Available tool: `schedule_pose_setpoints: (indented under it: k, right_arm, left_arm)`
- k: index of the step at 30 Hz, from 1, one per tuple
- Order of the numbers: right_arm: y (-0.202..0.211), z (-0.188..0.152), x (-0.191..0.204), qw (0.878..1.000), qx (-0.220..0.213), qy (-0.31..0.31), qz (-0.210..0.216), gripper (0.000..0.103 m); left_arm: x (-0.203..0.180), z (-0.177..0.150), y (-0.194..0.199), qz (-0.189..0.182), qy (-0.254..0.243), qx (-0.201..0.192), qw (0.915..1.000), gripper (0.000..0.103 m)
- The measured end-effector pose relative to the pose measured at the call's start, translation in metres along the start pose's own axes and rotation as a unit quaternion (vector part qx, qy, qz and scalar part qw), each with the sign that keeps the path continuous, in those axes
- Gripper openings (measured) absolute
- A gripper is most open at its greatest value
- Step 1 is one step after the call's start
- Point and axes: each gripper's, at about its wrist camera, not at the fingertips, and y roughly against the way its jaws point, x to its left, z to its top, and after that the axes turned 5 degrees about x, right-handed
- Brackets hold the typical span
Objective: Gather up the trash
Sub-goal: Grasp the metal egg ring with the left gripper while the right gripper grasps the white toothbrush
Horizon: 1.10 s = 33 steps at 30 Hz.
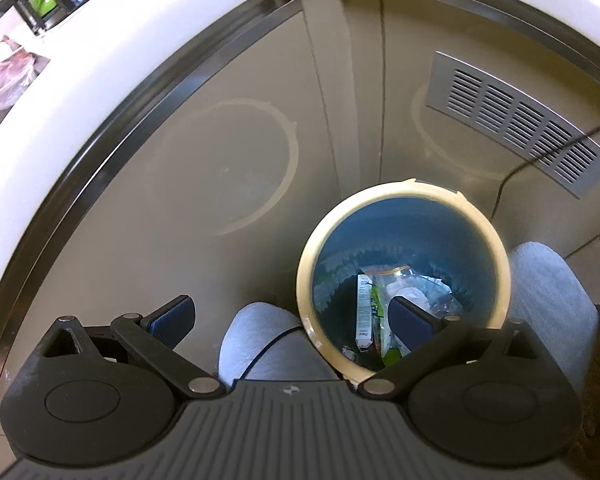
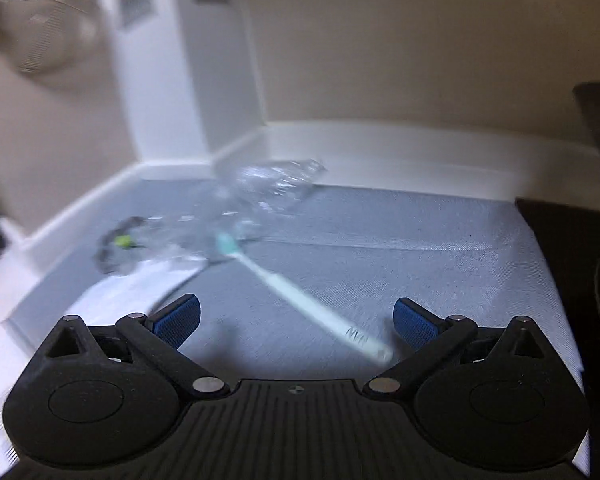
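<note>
Beige cabinet fronts fill most of the left wrist view, with a curved white counter edge (image 1: 60, 128) arching across the upper left and a grey slatted vent panel (image 1: 516, 120) at the upper right. Low in the frame, right of centre, stands a round blue waste bin with a cream taped rim (image 1: 496, 240), seen from above. Inside it lie a narrow white carton (image 1: 365, 312), a green wrapper (image 1: 377, 306) and crumpled clear plastic (image 1: 412, 288). The bin sits between the person's two knees in light grey fabric (image 1: 256, 340), and a thin black cable runs over the left knee. The left gripper (image 1: 292, 316) hangs above this spot with its blue-padded tongs spread wide and nothing between them; its right pad overlaps the bin's opening.

Over in the right wrist view, which is blurred, a grey-blue mat (image 2: 380, 240) lies on a white surface bordered by a white raised ledge, with beige wall behind. On the mat, left of centre, rest a crushed clear plastic bottle (image 2: 276, 188), a pale mint toothbrush (image 2: 292, 292) running diagonally toward the lower right, a dark ring-shaped object with a yellow-green spot (image 2: 118, 246) and white paper (image 2: 124, 292) at the mat's left edge. The right gripper (image 2: 296, 320) is above the mat's near edge, tongs spread wide and empty, the toothbrush's near end lying close to the right pad.
</note>
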Motion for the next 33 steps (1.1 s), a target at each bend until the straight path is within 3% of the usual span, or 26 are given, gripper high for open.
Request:
schedule_pose_setpoints:
  k: [5, 10, 15, 20, 23, 25, 27, 28, 33]
  right_arm:
    - [-0.039, 0.009, 0.009, 0.998, 0.046, 0.03, -0.03, 0.103]
    - [-0.046, 0.003, 0.011, 0.997, 0.035, 0.063, -0.028, 0.103]
    - [-0.039, 0.005, -0.003, 0.999, 0.022, 0.029, 0.005, 0.103]
    - [-0.045, 0.004, 0.011, 0.995, 0.037, 0.085, -0.026, 0.103]
    - [-0.046, 0.005, 0.009, 0.995, 0.038, 0.088, -0.017, 0.102]
    - [-0.044, 0.005, 0.008, 0.995, 0.03, 0.09, -0.013, 0.088]
    - [-0.039, 0.004, 0.009, 0.995, 0.014, 0.096, -0.009, 0.041]
    - [-0.037, 0.003, 0.009, 0.995, 0.01, 0.099, -0.007, 0.03]
    - [-0.02, -0.008, 0.005, 0.993, 0.013, 0.118, -0.014, 0.015]
  left_arm:
    - [0.008, 0.008, 0.005, 0.002, 0.012, 0.003, 0.9999, 0.103]
    - [0.01, 0.024, 0.024, -0.002, 0.018, -0.018, 0.9997, 0.103]
    - [0.003, 0.039, 0.039, -0.017, 0.02, -0.027, 0.9993, 0.103]
    - [-0.01, 0.049, 0.054, -0.024, 0.0, -0.046, 0.9986, 0.103]
    - [-0.017, 0.051, 0.057, -0.026, -0.009, -0.051, 0.9983, 0.103]
    - [-0.018, 0.05, 0.058, -0.027, -0.011, -0.05, 0.9983, 0.103]
    - [-0.018, 0.051, 0.059, -0.025, -0.01, -0.051, 0.9983, 0.103]
    - [-0.017, 0.051, 0.06, -0.025, -0.009, -0.054, 0.9982, 0.103]
    - [-0.01, 0.063, 0.082, -0.022, -0.014, -0.1, 0.9946, 0.103]
